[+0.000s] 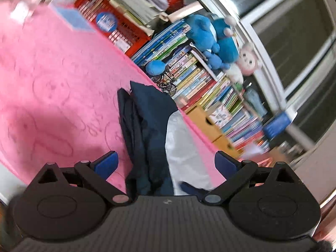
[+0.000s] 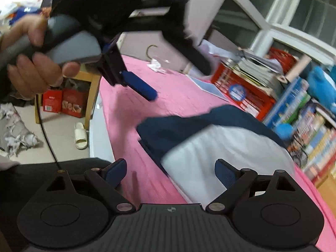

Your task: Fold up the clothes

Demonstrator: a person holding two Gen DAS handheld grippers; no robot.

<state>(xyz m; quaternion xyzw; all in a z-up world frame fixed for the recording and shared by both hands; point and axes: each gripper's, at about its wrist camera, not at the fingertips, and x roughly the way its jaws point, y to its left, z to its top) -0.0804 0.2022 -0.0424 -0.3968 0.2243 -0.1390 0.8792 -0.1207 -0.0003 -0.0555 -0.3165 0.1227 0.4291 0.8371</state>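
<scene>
We have the navy-and-white garment [image 1: 151, 130] lying on the pink blanket [image 1: 52, 73], bunched into a long narrow strip, close to the blanket's edge on the side of the bookshelf [image 1: 199, 79]. In the left wrist view its long axis runs straight away from the left gripper [image 1: 166, 161], right down the gap between our two blue fingers [image 1: 106, 163] — jaws spread wide, holding nothing, the near end of the cloth just under the claw. In the right wrist view the right gripper [image 2: 170, 172] is also wide and empty, with the garment [image 2: 220, 151] ahead and a little to its right, the white panel nearest. The left gripper [image 2: 136, 86], seen from there in the person's hand [image 2: 35, 63], hangs above the blanket, beyond the navy end. Whether the strip is a finished fold or a half-made one, we judge the pictures cannot settle — it fits both
</scene>
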